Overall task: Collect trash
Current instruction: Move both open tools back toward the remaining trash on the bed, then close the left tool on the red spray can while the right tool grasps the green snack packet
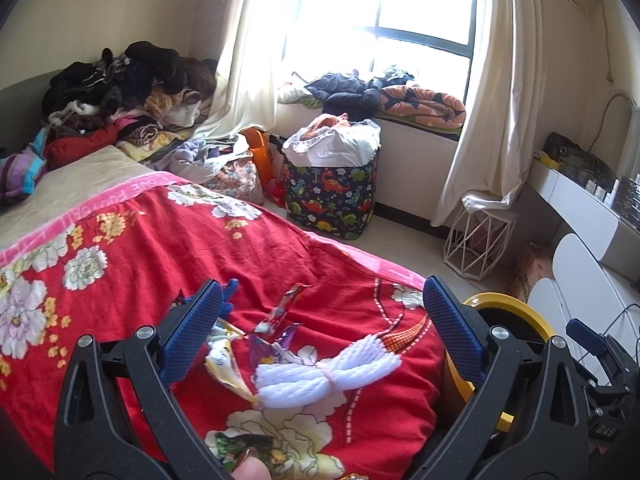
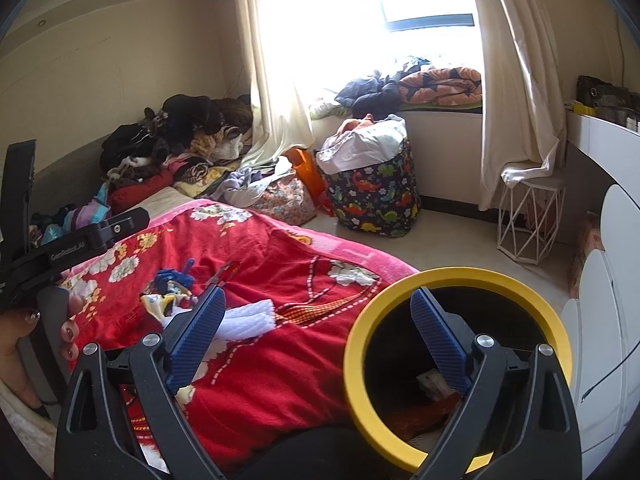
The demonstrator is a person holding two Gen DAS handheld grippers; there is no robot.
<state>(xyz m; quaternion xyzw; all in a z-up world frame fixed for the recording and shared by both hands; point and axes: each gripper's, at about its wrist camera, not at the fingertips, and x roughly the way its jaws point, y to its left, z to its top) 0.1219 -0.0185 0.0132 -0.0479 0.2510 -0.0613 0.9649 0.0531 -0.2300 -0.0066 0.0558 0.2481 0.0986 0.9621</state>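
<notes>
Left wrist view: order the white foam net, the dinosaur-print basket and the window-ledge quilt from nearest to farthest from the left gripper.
1. White foam net: on the red blanket, between the jaws.
2. Dinosaur-print basket: on the floor past the bed.
3. Quilt: on the window ledge, farthest.

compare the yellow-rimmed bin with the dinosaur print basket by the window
The yellow-rimmed bin is a rigid round tub, dark inside and mostly empty, with only a few scraps at the bottom. The dinosaur print basket is soft patterned fabric, stuffed past its rim with cloth and white material. Both stand open-topped on the floor beside the bed.
</notes>
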